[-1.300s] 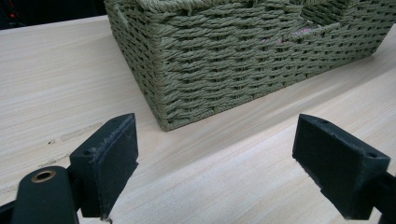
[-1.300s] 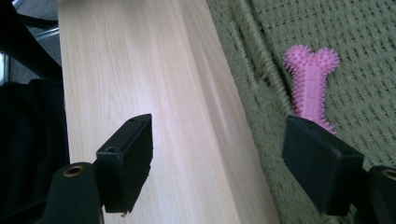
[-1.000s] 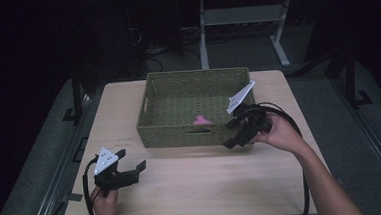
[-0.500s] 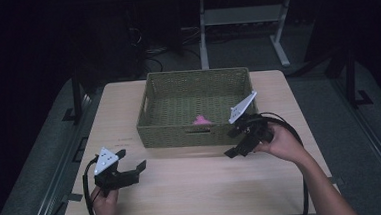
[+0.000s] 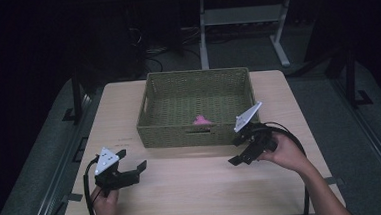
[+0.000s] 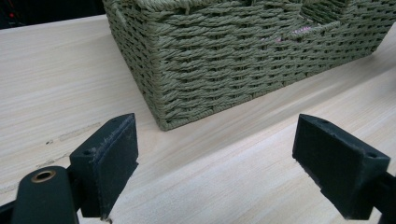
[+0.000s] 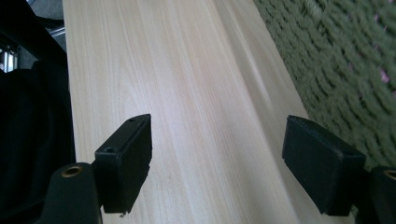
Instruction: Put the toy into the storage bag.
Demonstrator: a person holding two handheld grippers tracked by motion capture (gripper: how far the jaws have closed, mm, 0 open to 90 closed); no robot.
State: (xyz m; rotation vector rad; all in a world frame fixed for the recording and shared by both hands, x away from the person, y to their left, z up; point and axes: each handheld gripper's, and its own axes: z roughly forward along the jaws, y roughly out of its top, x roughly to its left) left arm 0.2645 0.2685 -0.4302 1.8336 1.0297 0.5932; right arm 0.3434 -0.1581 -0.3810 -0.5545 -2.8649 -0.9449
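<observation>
Where visible, basket (image 5: 200, 134) bears nothing legible.

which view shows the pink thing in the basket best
The high view: it looks down into the green woven basket, so the pink thing lies in plain sight near the front wall. The left gripper view shows a pink sliver through the handle slot; the right gripper view shows faint pink flecks through the blurred weave.

No text, label, brand, number or sign is legible anywhere.

dark room, grey floor (image 5: 330, 124)
</observation>
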